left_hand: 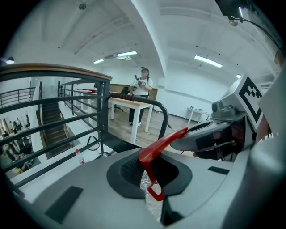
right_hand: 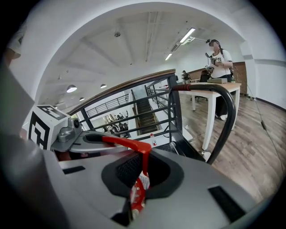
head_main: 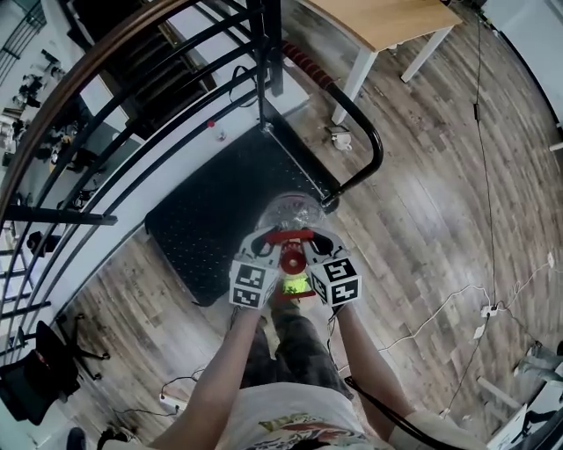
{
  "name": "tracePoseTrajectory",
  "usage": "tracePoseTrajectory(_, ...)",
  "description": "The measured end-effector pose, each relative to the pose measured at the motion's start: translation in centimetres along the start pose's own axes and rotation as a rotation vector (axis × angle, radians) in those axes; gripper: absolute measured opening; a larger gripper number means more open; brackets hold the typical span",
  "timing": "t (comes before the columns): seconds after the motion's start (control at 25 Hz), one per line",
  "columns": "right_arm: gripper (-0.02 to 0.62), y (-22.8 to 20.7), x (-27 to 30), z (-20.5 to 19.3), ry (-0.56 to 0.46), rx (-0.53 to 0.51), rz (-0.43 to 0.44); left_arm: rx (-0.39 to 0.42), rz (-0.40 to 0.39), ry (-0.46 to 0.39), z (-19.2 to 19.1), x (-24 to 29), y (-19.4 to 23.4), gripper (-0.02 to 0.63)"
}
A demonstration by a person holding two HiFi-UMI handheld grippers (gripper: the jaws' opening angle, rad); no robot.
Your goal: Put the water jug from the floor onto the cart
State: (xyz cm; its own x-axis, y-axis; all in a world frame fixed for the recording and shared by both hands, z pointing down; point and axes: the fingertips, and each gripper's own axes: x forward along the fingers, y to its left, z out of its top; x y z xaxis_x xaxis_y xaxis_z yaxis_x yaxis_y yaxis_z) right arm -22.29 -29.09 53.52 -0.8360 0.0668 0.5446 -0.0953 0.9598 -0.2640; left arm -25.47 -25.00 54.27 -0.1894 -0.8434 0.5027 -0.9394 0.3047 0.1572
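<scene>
My left tool [head_main: 266,244] and right tool [head_main: 318,244] are both squeezed tight on the red handle [head_main: 290,236]. The clear water jug [head_main: 288,214] hangs from it, over the near edge of the black cart [head_main: 220,206]. Farther off is a desk [head_main: 387,22].

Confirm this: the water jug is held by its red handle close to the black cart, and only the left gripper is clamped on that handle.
Wrong in one respect: the right gripper is clamped on the red handle too, as the right gripper view shows. The rest stands: the water jug is held by that handle close to the black cart, with the left gripper on it.
</scene>
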Motion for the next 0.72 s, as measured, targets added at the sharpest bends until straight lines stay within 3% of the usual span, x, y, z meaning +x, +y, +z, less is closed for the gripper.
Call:
tracePoseTrajectory(0.28,0.021,-0.4,3.9,1.1,-0.001,-0.014,0.014,-0.016,0.032,-0.013,0.4,1.4,3.4,0.032)
tracePoseTrajectory(0.72,0.021,2.6,9.3,1.9,0.038,0.016,0.034,-0.027,0.027,0.034,-0.9,0.5,9.4,0.032)
